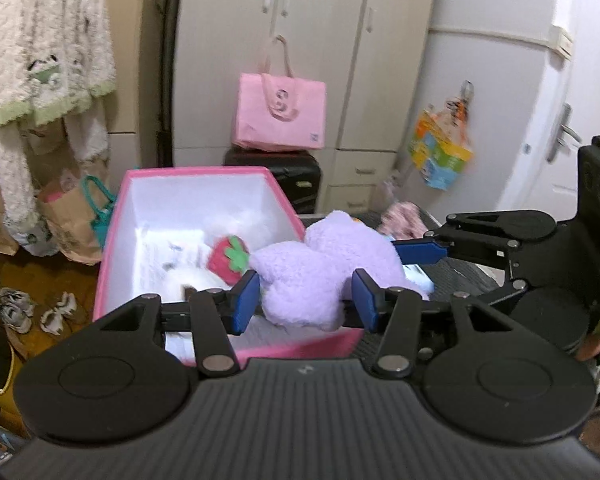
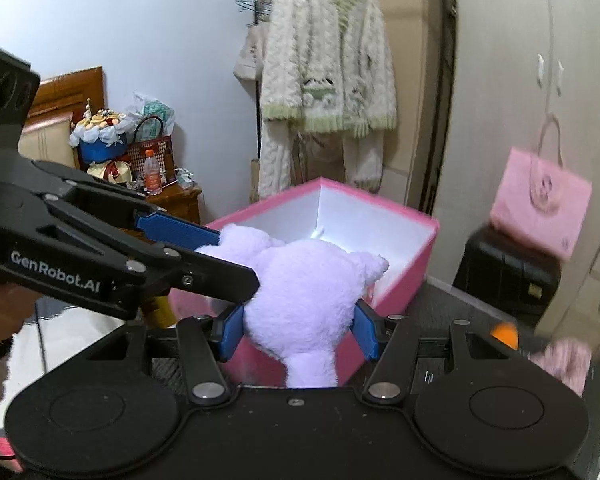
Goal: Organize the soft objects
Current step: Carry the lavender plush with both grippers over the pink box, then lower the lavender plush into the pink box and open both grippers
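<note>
Together, two grippers on one purple plush (image 1: 300, 280).

The lilac plush toy (image 2: 304, 304) is fuzzy cloth, the pink box (image 1: 204, 204) looks like matt card with a smooth white lining, and at twelve o'clock the pink tote (image 1: 280, 114) seems matt fabric, though blurred.

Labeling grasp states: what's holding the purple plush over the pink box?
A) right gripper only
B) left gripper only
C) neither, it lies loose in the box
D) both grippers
D: the left gripper and right gripper each have blue pads pressed against the purple plush above the pink box.
</note>
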`<act>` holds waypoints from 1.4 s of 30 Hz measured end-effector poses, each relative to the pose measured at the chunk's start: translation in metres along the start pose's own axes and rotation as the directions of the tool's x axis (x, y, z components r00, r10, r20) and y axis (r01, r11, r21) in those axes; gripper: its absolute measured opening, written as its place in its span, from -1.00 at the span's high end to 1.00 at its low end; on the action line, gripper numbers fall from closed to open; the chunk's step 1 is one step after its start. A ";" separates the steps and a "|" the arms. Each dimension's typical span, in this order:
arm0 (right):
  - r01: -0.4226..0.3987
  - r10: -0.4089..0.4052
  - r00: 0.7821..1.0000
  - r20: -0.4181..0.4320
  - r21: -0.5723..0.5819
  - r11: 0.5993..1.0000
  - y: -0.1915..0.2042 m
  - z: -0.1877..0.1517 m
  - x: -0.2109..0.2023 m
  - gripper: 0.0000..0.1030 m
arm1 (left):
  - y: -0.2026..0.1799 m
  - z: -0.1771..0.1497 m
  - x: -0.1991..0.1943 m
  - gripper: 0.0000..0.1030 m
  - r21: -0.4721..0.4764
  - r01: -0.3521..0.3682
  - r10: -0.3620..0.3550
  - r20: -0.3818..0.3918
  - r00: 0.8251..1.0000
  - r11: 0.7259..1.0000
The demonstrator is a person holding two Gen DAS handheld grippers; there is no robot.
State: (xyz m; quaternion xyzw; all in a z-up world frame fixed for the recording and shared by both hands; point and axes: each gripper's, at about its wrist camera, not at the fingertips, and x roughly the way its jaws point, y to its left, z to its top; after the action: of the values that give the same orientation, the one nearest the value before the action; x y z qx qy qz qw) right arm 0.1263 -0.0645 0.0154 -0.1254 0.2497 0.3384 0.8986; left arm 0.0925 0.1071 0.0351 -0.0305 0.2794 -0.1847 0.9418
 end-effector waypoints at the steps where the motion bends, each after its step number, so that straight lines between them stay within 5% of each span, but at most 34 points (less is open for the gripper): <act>1: 0.000 0.000 1.000 0.001 -0.013 1.000 -0.002 0.006 0.008 -0.21 | 0.006 0.005 0.005 0.04 -0.009 -0.012 0.012 0.003 1.000 1.000; 10: -0.053 0.052 0.997 -0.053 -0.025 0.998 -0.039 0.043 0.084 -0.21 | 0.057 0.038 0.063 0.04 -0.079 -0.075 0.071 -0.055 0.996 0.994; 25: -0.044 0.033 0.973 -0.228 -0.044 0.998 -0.074 0.052 0.184 -0.26 | 0.103 0.052 0.150 0.04 -0.129 -0.170 0.146 -0.177 0.973 0.977; 42: -0.004 -0.021 0.973 -0.228 -0.109 0.994 -0.060 0.048 0.158 -0.33 | 0.090 0.041 0.112 -0.06 -0.025 -0.198 0.193 -0.136 0.972 0.980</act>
State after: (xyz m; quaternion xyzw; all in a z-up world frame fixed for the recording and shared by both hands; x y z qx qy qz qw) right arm 0.2858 -0.0041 -0.0250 -0.2136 0.3320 0.3311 0.8570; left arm 0.2314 0.1476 -0.0024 -0.0087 0.3464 -0.0872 0.9340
